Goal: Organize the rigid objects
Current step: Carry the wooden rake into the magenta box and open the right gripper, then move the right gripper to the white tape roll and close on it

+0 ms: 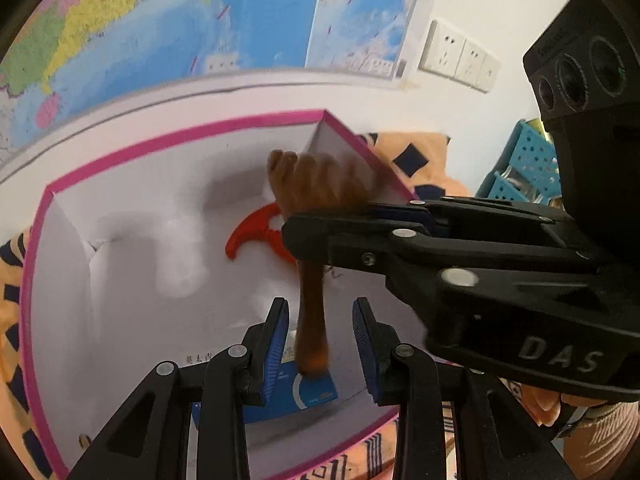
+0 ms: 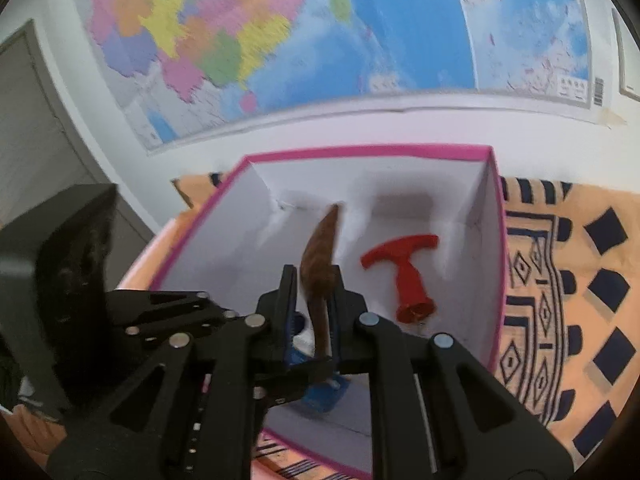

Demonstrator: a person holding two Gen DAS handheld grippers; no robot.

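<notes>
Bright, even light; soft shadows inside the box (image 1: 120, 240); motion blur, fisheye-bent edges.

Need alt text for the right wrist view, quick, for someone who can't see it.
The right hand-held gripper holds a brown wooden comb-like tool over a white box with a pink rim, jaws close around its handle. A red T-shaped piece lies on the box floor; a wall map hangs behind.
</notes>
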